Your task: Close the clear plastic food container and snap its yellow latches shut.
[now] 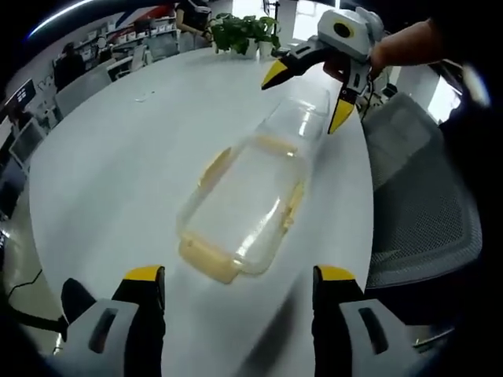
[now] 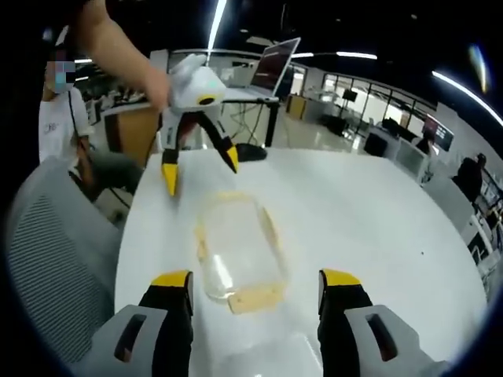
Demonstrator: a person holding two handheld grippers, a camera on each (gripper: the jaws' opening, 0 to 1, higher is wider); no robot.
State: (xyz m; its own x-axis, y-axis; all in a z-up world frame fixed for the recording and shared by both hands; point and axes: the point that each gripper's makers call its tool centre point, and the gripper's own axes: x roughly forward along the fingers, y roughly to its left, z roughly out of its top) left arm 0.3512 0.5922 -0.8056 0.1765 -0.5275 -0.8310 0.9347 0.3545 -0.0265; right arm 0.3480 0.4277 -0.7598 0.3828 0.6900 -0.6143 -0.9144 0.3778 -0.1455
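The clear plastic container [image 1: 244, 206] lies lengthwise on the white table [image 1: 118, 157], with yellow latches [image 1: 208, 263] along its ends and sides. Its clear lid [image 1: 305, 106] lies flat just beyond the far end. My left gripper [image 1: 240, 275] is open just short of the container's near end, holding nothing. My right gripper [image 1: 306, 96] hovers open over the lid at the far end. In the right gripper view the container [image 2: 240, 247] sits just ahead of my right gripper [image 2: 256, 279], and the left gripper [image 2: 200, 169] stands open beyond it, held by a hand.
A grey mesh chair [image 1: 420, 204] stands close to the table's edge beside the container. A potted plant [image 1: 244, 31] sits at the table's far side. An open laptop [image 2: 271, 67] rests on a desk behind. A person [image 2: 59, 126] sits further back.
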